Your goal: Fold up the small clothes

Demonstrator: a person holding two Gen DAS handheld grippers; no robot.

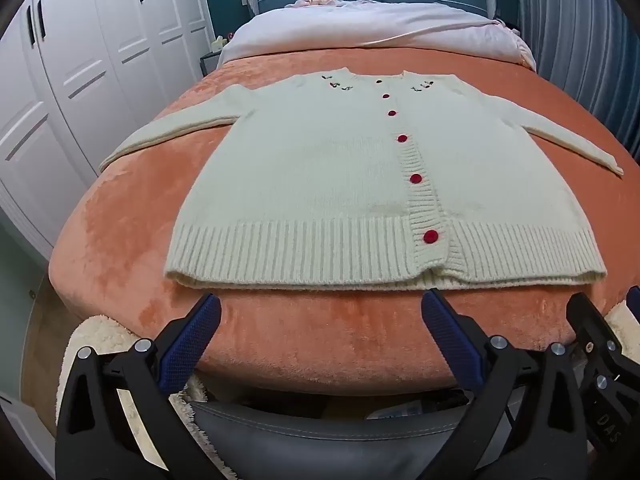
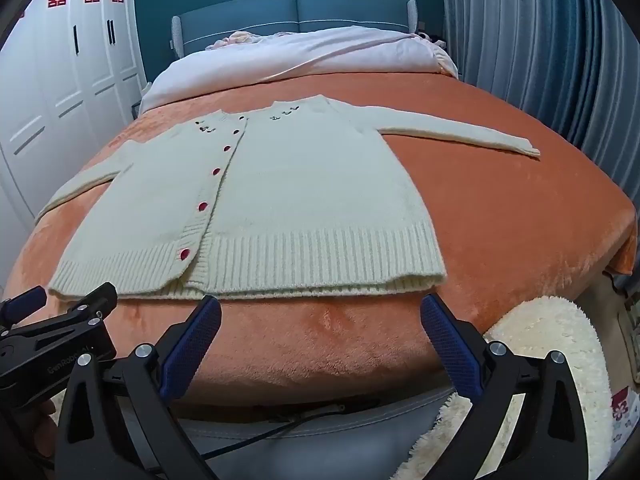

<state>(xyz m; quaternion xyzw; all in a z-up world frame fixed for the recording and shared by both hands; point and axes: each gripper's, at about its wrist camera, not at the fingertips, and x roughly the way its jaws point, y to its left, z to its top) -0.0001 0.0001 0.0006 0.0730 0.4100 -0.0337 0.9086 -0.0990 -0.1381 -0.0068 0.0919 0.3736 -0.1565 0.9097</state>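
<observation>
Orange bedspread [image 1: 120, 240] bears a cardigan [image 1: 320, 184], its back hidden.

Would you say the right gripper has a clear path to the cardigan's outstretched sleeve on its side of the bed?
Probably yes. The right gripper is open and empty, and the sleeve lies flat on the orange blanket with nothing on or beside it, though it lies well beyond the hem.

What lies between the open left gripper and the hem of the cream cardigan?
Only a bare strip of the orange blanket lies between the left gripper and the cardigan hem. The left wrist view shows this.
</observation>
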